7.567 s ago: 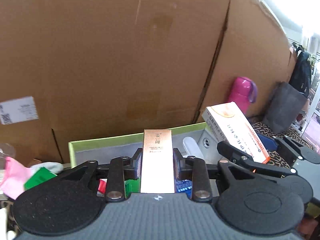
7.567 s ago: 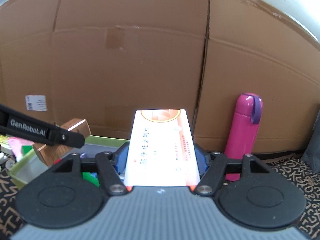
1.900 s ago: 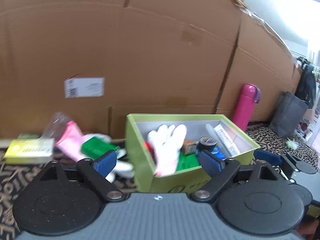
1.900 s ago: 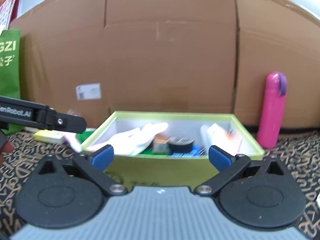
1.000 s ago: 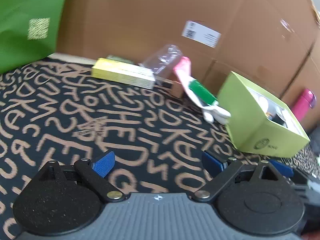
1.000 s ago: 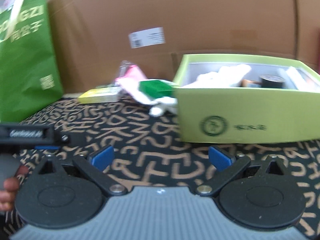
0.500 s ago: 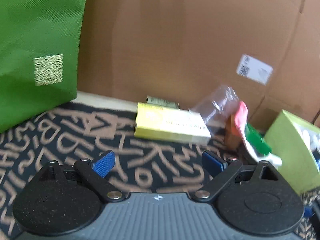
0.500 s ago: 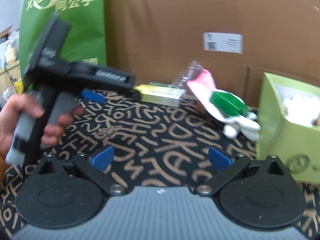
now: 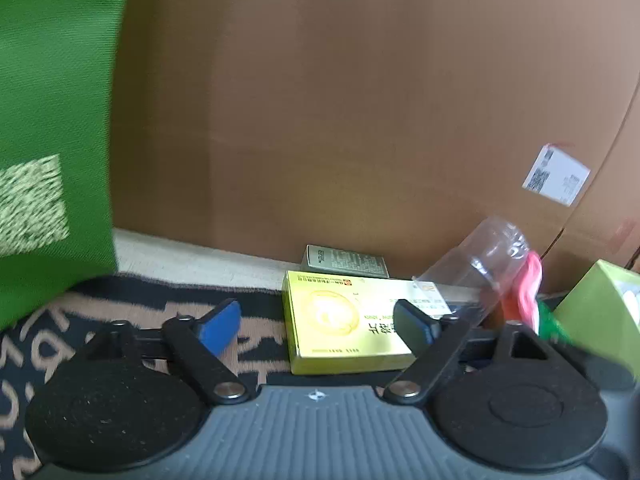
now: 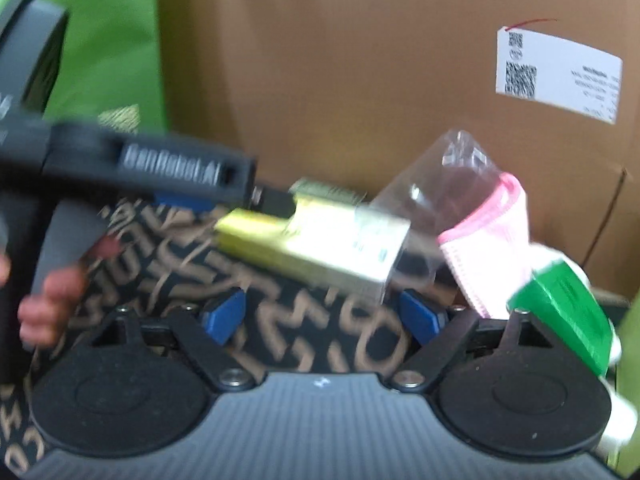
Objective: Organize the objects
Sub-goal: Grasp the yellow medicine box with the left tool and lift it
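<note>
In the left wrist view, the left gripper (image 9: 316, 322) hangs with fingers spread and empty around the near end of the yellow box (image 9: 344, 322), which lies flat on the patterned cloth (image 9: 120, 308); closing off-centre could skew it into the clear bag (image 9: 480, 264). In the right wrist view, the right gripper (image 10: 322, 314) is likewise wide open and empty, close to the same box; motion blur makes its aim uncertain, so the two tools could collide.

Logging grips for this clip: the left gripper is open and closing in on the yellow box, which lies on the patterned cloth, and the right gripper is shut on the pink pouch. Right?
One error: the right gripper is open and holds nothing; the right wrist view shows the pink pouch beyond it. The left gripper is open at the yellow box on the cloth.
</note>
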`<state>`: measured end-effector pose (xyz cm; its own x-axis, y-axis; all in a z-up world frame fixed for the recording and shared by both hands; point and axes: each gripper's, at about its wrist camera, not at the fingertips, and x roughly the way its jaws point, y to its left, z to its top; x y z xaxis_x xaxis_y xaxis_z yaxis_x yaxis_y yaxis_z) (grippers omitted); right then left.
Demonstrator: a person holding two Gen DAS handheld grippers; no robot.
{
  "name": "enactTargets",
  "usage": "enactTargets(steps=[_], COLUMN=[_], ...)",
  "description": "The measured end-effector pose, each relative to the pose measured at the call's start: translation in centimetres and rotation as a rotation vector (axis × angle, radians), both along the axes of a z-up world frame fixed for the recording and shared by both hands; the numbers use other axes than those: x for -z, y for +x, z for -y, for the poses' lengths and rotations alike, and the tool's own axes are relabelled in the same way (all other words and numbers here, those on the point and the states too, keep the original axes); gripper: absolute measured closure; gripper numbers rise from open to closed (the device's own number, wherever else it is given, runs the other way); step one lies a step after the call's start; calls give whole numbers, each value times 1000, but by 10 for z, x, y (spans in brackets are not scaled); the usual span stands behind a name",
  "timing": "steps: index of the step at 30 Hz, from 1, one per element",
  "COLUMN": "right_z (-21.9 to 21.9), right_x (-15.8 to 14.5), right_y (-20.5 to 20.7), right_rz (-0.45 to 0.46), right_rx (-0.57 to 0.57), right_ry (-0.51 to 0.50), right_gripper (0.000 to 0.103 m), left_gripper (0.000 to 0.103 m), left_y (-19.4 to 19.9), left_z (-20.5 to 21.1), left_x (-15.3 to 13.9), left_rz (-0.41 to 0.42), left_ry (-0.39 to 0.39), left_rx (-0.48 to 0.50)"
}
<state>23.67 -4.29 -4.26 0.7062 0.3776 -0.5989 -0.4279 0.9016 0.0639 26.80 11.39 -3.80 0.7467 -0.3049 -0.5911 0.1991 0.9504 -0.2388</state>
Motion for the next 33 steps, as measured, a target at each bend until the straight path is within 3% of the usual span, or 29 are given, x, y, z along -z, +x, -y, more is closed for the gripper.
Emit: enactTargets(steps=[5,10,19,25,28,29,31,33], right_z=[-9,-3,30,51,73,79,92,99], right_x=[4,5,3,-11,-19,-20,-25,-29], right_y=[19,-4,-91,-124,-137,-140,-150,-155], right_rz=[-4,0,-31,24,36,41,54,67], right_rx=[-23,-50,-92,-38,8,28,58,92], right_ry=[-2,8,65,45,72,71,63,46], right_gripper=[17,17,15,16,16,16,16,16], left_gripper=[37,37,33,32,29,24,18,17], left_y=[7,-23,-126,-147,-142,-139,-134,-123], left_z=[1,1,11,10,16,21,36,54], left_x=[7,1,0,-8,-18,-18,-15,-4], left_rz=[-17,-27,-41,89,120,131,153,152], left_ry=[-23,7,32,140,115,123,189,300], left_rx=[67,103,236,227,334,391,481,496])
